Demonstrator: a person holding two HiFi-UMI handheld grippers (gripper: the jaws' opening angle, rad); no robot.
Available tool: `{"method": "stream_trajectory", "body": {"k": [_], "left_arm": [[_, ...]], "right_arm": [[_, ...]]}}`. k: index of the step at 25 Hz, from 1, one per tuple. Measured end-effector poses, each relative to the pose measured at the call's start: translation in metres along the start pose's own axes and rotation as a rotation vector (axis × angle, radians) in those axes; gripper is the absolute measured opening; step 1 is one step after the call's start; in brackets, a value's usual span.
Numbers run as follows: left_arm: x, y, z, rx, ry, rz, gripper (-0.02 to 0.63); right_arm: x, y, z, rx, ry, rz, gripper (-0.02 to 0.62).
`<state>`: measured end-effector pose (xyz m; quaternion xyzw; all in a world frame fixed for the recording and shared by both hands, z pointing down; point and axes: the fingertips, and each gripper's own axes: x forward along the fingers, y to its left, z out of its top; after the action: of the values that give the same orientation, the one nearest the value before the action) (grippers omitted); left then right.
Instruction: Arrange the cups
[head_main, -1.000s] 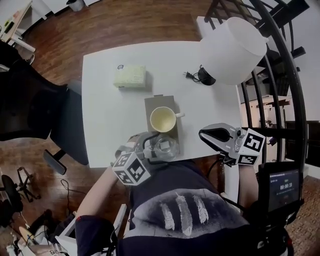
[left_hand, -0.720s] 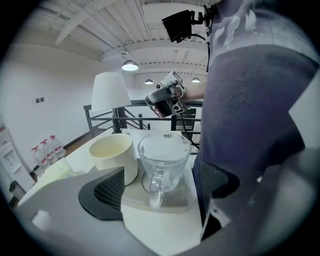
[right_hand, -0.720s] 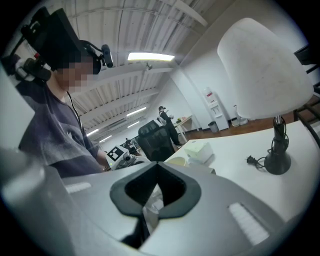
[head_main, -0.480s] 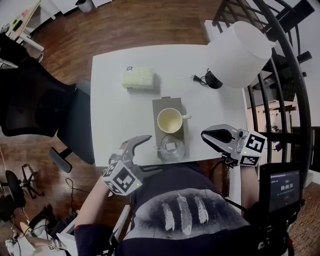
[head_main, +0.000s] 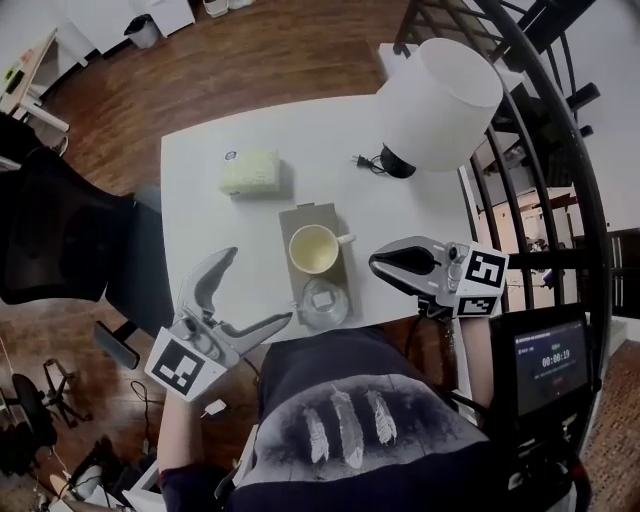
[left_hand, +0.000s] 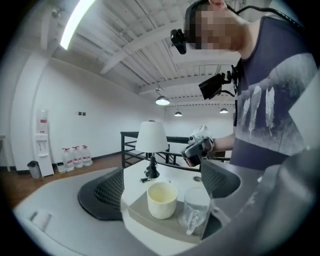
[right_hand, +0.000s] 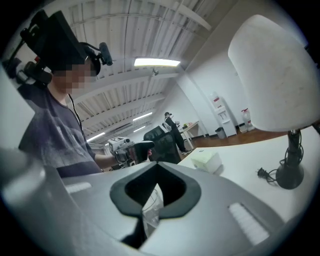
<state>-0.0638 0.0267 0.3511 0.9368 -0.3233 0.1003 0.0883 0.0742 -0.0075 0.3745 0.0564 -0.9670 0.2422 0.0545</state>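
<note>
A cream cup (head_main: 312, 248) and a clear glass cup (head_main: 322, 302) stand side by side on a grey tray (head_main: 306, 214) near the table's front edge. My left gripper (head_main: 257, 287) hangs open, left of the glass and off the table edge, with nothing between its fingers. In the left gripper view it (left_hand: 161, 185) faces the cream cup (left_hand: 162, 199) and the glass (left_hand: 196, 210) from a short distance. My right gripper (head_main: 375, 258) is shut and empty, just right of the tray. Through its jaws (right_hand: 157, 167) a strip of the glass (right_hand: 152, 210) shows.
A white table lamp (head_main: 438, 90) with its cable stands at the table's back right. A pale yellow box (head_main: 250, 172) lies at the back left. A black office chair (head_main: 60, 240) is left of the table, a black railing (head_main: 560, 150) to the right.
My left gripper stood around the glass cup; it has pulled back, risen and swung left off the table edge. The glass stays on the tray. The right gripper has barely shifted.
</note>
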Motion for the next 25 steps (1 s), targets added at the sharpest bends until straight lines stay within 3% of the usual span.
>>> {"method": "stream_trajectory", "body": {"k": [3, 6, 9, 11, 17, 25], "left_arm": [[0.002, 0.009, 0.021, 0.038, -0.050, 0.023, 0.466], [0.003, 0.017, 0.032, 0.065, -0.078, 0.066, 0.362], [0.003, 0.024, 0.035, 0.098, -0.075, 0.132, 0.215], [0.001, 0.030, 0.032, 0.116, -0.061, 0.177, 0.027], [0.003, 0.035, 0.030, 0.040, -0.084, 0.175, 0.014], [0.006, 0.035, 0.026, 0.036, -0.061, 0.162, 0.014]], "right_arm": [[0.002, 0.004, 0.011, -0.012, -0.021, 0.015, 0.003], [0.004, 0.008, 0.018, -0.024, -0.031, 0.024, 0.004], [0.003, 0.009, 0.020, -0.028, -0.034, 0.026, 0.004], [0.003, 0.009, 0.020, -0.025, -0.036, 0.029, 0.003], [0.009, 0.011, 0.019, -0.024, -0.043, 0.042, 0.003], [0.009, 0.010, 0.028, -0.035, -0.087, 0.021, 0.003]]}}
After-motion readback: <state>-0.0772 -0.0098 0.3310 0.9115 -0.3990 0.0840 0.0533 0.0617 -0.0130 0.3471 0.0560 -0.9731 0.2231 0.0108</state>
